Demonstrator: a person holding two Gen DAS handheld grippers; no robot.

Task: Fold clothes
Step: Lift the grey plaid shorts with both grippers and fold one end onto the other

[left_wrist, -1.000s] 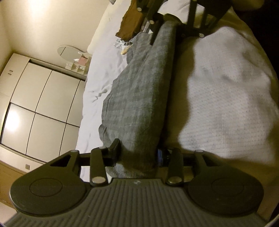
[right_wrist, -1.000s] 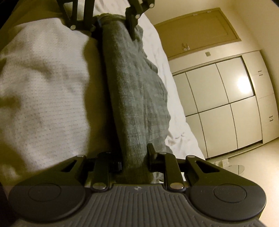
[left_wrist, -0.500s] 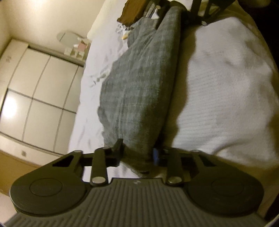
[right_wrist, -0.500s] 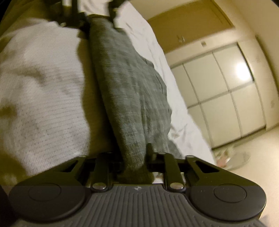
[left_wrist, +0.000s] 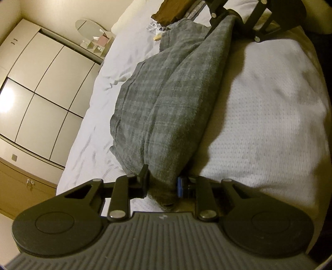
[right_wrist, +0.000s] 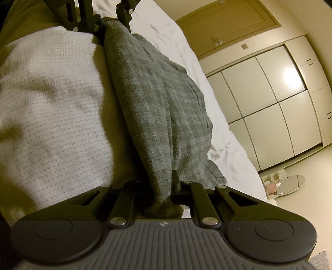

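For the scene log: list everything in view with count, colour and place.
grey garment: one, grey check, stretched between both grippers over the bed
bed sheet: one, white, under the garment
brown garment: one, brown, far end of the bed
wardrobe: one, cream panels, beside the bed
oval mirror: one, by the wardrobe
white knit top: one, on the person
left gripper: black, jaws shut on the garment
right gripper: black, likewise
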